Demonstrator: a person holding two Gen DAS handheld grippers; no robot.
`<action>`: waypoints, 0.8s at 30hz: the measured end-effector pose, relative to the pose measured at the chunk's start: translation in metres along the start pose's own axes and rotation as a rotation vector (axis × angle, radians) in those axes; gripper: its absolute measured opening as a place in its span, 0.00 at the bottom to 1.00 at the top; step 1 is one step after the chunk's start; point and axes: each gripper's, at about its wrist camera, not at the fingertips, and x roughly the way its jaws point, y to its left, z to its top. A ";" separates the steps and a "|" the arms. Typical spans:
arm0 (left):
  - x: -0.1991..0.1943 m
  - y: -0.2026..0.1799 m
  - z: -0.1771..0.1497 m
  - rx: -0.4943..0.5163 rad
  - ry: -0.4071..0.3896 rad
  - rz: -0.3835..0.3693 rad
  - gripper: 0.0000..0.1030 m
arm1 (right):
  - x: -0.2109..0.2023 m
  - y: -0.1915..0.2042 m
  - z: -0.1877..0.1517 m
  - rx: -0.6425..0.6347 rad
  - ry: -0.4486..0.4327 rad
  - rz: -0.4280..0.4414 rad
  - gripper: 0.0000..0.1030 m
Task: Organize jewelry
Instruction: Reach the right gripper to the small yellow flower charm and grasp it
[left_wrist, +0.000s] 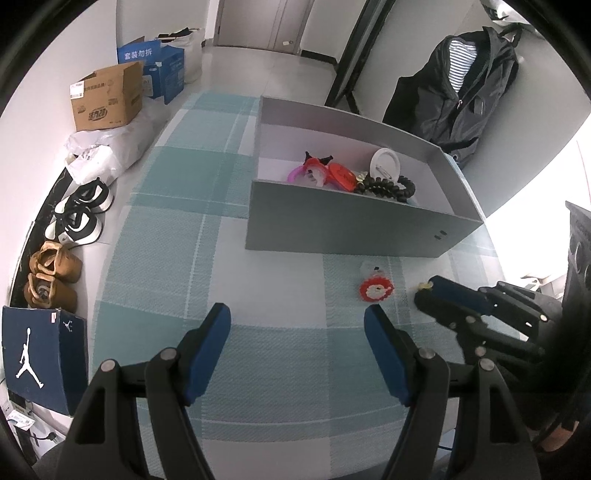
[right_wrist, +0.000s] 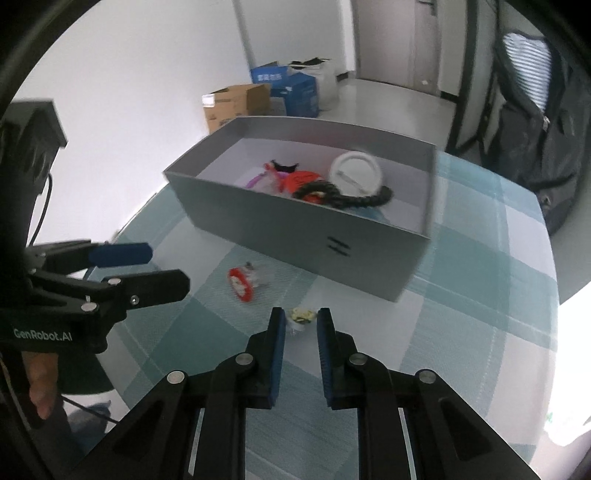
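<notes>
A grey open box (left_wrist: 332, 229) (right_wrist: 295, 225) stands on the checked tablecloth and holds several pieces: a white round piece (left_wrist: 385, 161) (right_wrist: 355, 172), a black beaded bracelet (left_wrist: 388, 186) (right_wrist: 354, 197), and red and pink items (left_wrist: 332, 173). A red round hair clip (left_wrist: 376, 290) (right_wrist: 242, 284) lies on the cloth in front of the box. My right gripper (right_wrist: 301, 319) (left_wrist: 424, 291) has its jaws narrowed around a small yellow-white piece (right_wrist: 301, 315) (left_wrist: 424, 285) at the fingertips. My left gripper (left_wrist: 297, 319) (right_wrist: 166, 266) is open and empty above the cloth.
The teal and white checked tablecloth (left_wrist: 221, 184) covers the table. On the floor to the left are cardboard boxes (left_wrist: 109, 96), shoes (left_wrist: 79, 214) and a blue shoebox (left_wrist: 40, 354). A dark jacket (left_wrist: 458, 88) hangs at the back right.
</notes>
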 end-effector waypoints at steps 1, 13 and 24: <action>0.001 -0.001 0.000 -0.001 0.000 0.002 0.68 | -0.002 -0.002 -0.001 0.013 -0.001 0.000 0.16; 0.018 -0.037 0.001 0.138 0.018 0.083 0.69 | -0.030 -0.036 -0.009 0.127 -0.060 -0.011 0.16; 0.026 -0.047 0.004 0.172 -0.008 0.145 0.68 | -0.043 -0.055 -0.008 0.163 -0.093 0.002 0.16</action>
